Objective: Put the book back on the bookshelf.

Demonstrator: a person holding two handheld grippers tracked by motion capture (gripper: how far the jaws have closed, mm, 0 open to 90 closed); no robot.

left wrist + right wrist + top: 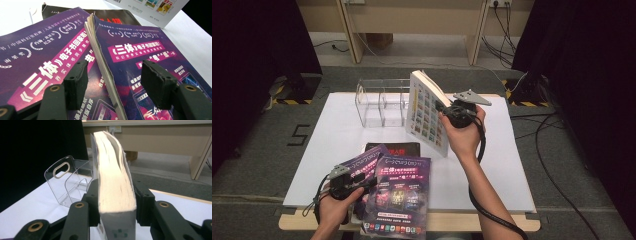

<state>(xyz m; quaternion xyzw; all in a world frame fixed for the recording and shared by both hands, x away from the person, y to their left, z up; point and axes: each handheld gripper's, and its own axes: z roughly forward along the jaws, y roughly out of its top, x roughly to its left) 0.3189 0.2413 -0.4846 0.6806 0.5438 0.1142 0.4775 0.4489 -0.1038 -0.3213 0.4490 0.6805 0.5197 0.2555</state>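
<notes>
a: hovering nearest, the left hand-held gripper [113,82] gapes empty over the purple magazine [398,192] on the bench [492,175].
b: farther off, the right hand-held gripper [115,202] holds the thick book [428,112] upright between its jaws, beside the clear rack [379,102].

Beyond the left gripper [113,83], the dark book [113,17] lies mostly hidden under two purple magazines [147,57]; between the right gripper's [115,203] jaws, the white book's [113,177] bottom is cropped.
</notes>
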